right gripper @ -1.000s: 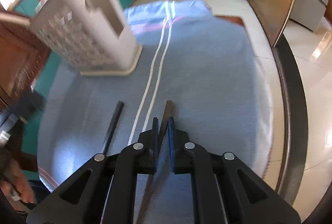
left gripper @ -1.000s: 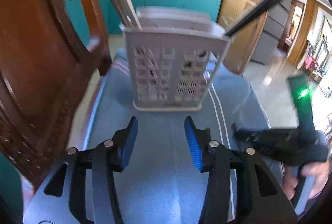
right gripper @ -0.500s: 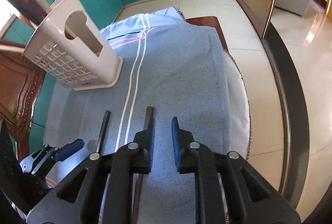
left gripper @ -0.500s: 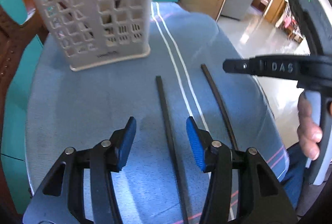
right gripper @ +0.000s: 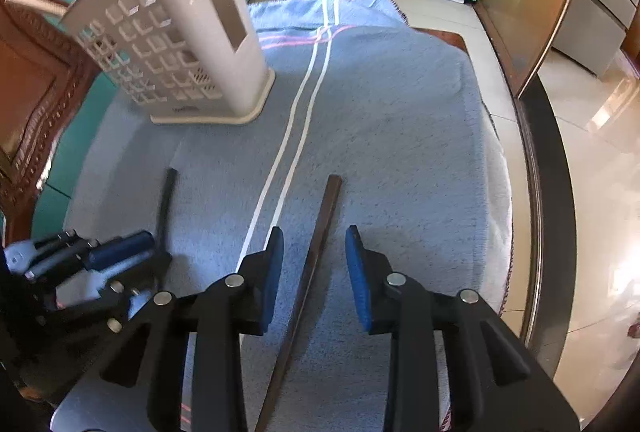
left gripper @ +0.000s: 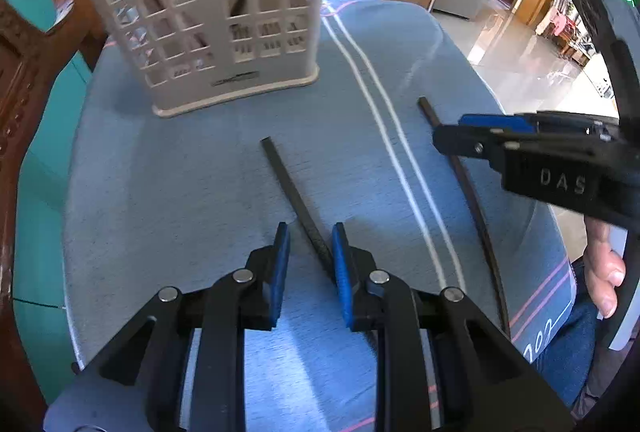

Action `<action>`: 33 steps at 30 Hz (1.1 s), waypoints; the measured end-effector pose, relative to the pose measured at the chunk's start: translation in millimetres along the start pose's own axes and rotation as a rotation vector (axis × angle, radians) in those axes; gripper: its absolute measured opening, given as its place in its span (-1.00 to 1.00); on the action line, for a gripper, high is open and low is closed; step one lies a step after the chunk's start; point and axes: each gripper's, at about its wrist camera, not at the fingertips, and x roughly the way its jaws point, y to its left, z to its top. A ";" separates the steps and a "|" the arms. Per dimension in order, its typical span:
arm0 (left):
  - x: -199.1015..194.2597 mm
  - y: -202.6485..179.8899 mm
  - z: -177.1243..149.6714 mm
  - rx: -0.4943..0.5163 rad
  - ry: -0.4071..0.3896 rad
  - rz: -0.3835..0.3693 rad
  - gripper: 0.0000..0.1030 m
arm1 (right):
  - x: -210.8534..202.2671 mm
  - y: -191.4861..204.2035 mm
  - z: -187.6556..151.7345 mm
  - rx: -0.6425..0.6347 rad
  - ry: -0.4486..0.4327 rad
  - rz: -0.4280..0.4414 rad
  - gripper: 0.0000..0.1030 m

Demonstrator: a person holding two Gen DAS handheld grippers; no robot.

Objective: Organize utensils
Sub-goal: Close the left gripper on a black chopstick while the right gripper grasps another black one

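Chopsticks flat on towel (left gripper: 160,192), near caddy (left gripper: 208,12). Left gripper (left gripper: 308,232) narrow, closing, black stick (left gripper: 292,188) touching right pad. Right gripper (right gripper: 314,236) opening, brown stick (right gripper: 320,224) loose between.

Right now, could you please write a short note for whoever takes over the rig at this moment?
Left gripper: jaws closing around the black chopstick, which lies flat on the blue towel; not gripped yet.
Right gripper: jaws opening, the brown chopstick between them, lying on the towel, not held.
White utensil basket stands at the far end of the towel and already holds some utensils.
Left to do: lift both chopsticks and drop them into the basket.
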 end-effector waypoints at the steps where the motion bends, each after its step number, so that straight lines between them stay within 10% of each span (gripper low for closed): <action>1: -0.8 2.2 0.3 -0.009 0.001 0.004 -0.56 | 0.9 2.0 -1.1 -0.011 0.003 -0.012 -0.38; 9: -7.7 9.4 -2.2 -0.062 -0.003 0.030 -0.56 | 6.1 18.6 -8.0 -0.097 -0.017 -0.096 -0.39; 12: -6.5 8.9 -1.4 -0.066 -0.001 0.032 -0.54 | 6.0 18.6 -8.5 -0.093 -0.026 -0.090 -0.76; 33: 3.2 -4.8 8.9 -0.036 -0.011 0.033 -0.69 | 8.9 18.1 -2.2 -0.058 -0.060 -0.063 -0.85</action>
